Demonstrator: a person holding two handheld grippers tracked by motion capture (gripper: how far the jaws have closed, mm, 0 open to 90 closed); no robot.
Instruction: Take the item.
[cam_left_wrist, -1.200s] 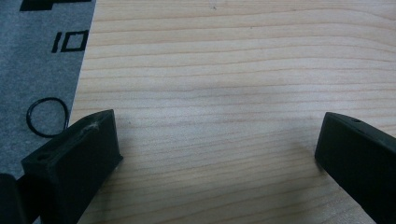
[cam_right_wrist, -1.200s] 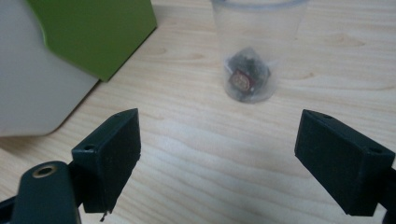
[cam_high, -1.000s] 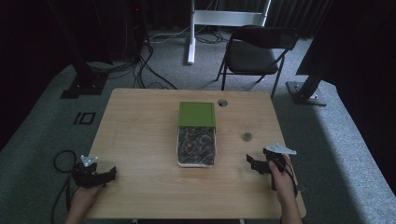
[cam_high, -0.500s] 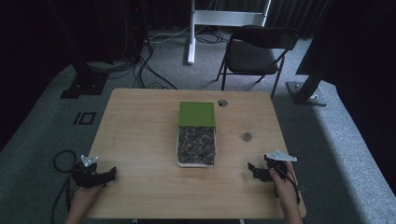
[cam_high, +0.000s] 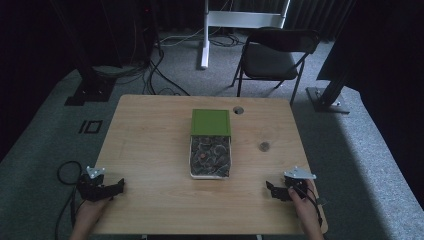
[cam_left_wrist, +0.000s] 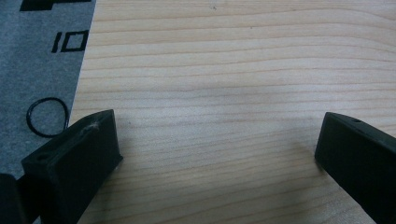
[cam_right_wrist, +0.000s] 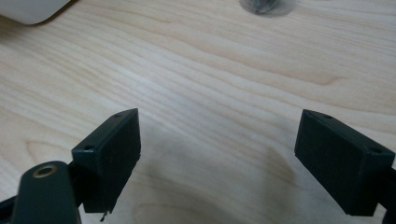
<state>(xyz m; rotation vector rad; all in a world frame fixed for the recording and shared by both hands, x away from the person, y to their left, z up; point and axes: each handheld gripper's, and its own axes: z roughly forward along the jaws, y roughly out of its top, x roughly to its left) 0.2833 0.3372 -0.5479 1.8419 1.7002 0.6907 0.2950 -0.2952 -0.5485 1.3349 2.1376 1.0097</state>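
**Both grippers at rest on the near edge, box at centre**

Your left gripper (cam_high: 117, 187) lies at the near left corner of the wooden table (cam_high: 150, 150), jaws spread wide with bare wood between them in the left gripper view (cam_left_wrist: 219, 144). Your right gripper (cam_high: 271, 189) sits at the near right corner, jaws likewise spread and holding nothing (cam_right_wrist: 217, 149). The box (cam_high: 210, 157) rests at the table's centre, well apart from both grippers, its green lid (cam_high: 210, 122) slid toward the far side so the dark contents show. A small round object (cam_high: 264, 146) lies between the box and your right gripper. A black chair (cam_high: 272, 55) stands beyond the table.
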